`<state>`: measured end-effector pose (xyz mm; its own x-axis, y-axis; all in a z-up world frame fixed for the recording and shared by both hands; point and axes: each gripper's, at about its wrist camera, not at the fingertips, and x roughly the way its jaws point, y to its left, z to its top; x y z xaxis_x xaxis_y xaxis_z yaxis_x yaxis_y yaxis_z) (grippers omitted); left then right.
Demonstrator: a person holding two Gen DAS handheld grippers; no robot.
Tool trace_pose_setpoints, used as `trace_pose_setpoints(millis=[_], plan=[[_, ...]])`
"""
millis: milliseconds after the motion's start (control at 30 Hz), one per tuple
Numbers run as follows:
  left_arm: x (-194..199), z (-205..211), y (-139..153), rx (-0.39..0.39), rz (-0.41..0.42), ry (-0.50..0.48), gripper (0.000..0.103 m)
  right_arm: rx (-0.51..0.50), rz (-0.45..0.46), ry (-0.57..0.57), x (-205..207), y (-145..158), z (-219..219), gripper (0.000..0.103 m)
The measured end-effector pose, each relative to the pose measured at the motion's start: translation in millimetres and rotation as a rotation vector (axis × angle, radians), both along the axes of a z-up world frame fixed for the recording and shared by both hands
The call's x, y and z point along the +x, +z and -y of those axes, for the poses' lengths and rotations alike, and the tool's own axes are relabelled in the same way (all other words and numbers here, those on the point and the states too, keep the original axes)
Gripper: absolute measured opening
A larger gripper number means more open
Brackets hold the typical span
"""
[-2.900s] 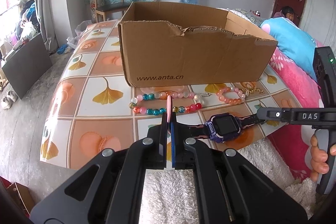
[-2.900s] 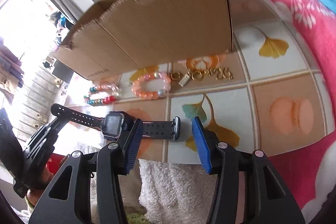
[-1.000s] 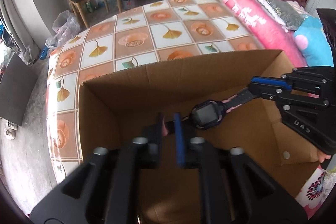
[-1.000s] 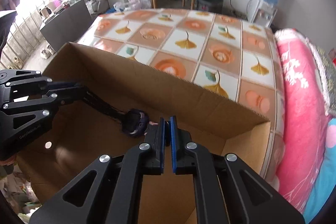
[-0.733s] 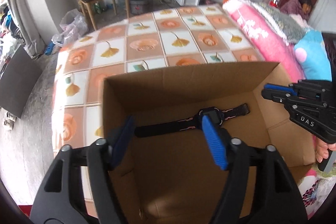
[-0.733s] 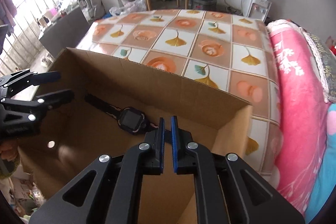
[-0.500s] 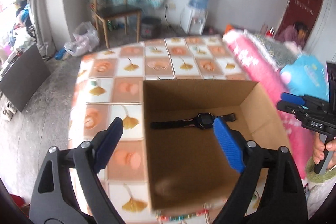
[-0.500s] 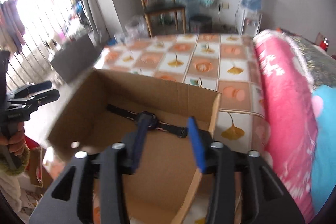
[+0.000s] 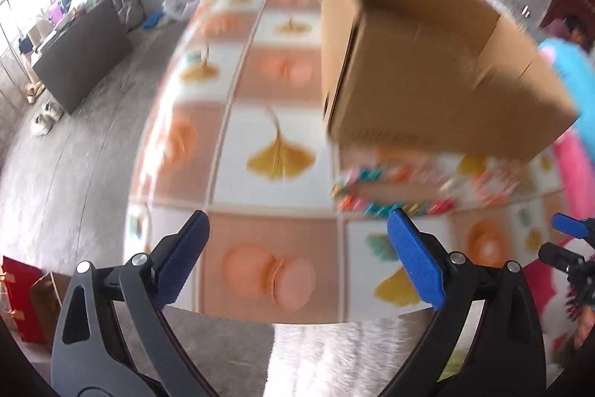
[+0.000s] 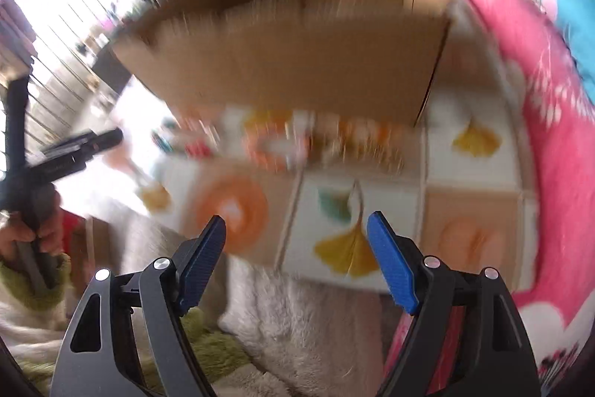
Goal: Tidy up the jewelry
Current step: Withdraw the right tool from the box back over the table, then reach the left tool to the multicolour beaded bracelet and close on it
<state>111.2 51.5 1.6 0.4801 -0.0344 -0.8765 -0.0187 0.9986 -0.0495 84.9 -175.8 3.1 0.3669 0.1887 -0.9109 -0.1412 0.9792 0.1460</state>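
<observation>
Left gripper: I had its jaws spread wide, just opening, nothing between them. Right gripper: likewise wide, just opening, empty. Cardboard box: upper right on the tiled table. Beaded bracelets: blurred, lying along the box's near side.

A matt brown cardboard box stands on a worktop under a smooth, glossy printed covering of leaf and macaron tiles. Blurred glassy beads lie at the box's foot — colours only can be made out. The left gripper and right gripper are matt black plastic with silvery metal rivets and ribbed blue pads. A white fluffy rug lies below; a pink blanket looks soft and fleecy.
</observation>
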Motion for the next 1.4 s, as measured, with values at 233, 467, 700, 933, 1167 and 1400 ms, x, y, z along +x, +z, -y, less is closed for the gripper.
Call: trace_pose_setpoints(millis=[233, 467, 700, 933, 1167, 1400], plan=[[-2.1, 7.2, -26.8, 0.06, -0.012, -0.005, 0.093, -0.126, -0.006, -0.012, 3.5, -18.8, -21.8, 0.079], [-10.3, 6.2, -27.2, 0.049, 0.046, -0.008, 0.095, -0.133, -0.02, -0.056, 11.5, -25.1, -10.1, 0.097], [-8.6, 8.2, -27.3, 0.05, 0.037, -0.006, 0.096, -0.132, -0.011, -0.074, 8.8, -25.8, -5.9, 0.097], [0.5, 5.8, -28.3, 0.048, 0.009, -0.005, 0.096, -0.135, -0.007, -0.102, 5.8, -25.9, -8.7, 0.097], [3.2, 2.1, -30.0, 0.047, 0.014, -0.002, 0.096, -0.137, -0.001, -0.106, 4.8, -25.9, -8.8, 0.097], [3.0, 2.9, -29.9, 0.048, 0.013, -0.003, 0.096, -0.129, 0.027, -0.09, -0.6, -25.5, -7.0, 0.097]])
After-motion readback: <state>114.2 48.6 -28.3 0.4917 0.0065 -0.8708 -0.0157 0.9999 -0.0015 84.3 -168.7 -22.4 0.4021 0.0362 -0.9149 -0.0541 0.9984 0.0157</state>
